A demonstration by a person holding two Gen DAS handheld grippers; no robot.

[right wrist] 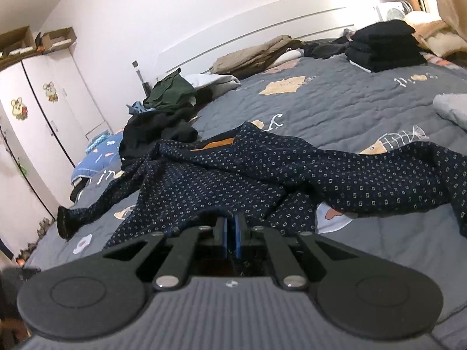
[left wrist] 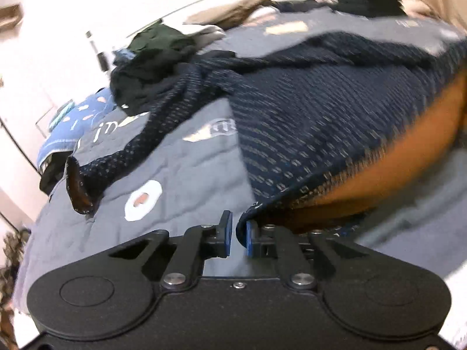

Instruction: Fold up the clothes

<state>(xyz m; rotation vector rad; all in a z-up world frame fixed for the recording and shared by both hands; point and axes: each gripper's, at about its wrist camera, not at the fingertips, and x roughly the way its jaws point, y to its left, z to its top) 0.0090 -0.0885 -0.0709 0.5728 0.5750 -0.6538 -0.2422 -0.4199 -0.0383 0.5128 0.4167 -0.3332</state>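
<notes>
A navy shirt [right wrist: 233,175] with a small square print lies spread and crumpled on the grey quilted bed [right wrist: 335,102]. My right gripper [right wrist: 231,233] is shut on a bunched fold at its near edge. In the left wrist view the same shirt [left wrist: 306,116] is raised at its near hem and its orange lining [left wrist: 394,160] shows underneath. My left gripper [left wrist: 238,234] has its blue pads close together, and the hem's corner runs in between them against the right pad. One sleeve with a dark cuff [left wrist: 78,186] trails off to the left across the quilt [left wrist: 189,169].
A loose heap of black and green clothes [right wrist: 163,110] lies at the bed's left side. Folded black garments [right wrist: 382,46] are stacked at the far right, with a tan garment [right wrist: 256,52] by the headboard and a grey folded piece [right wrist: 452,110] at the right edge. White wardrobes [right wrist: 43,102] stand on the left.
</notes>
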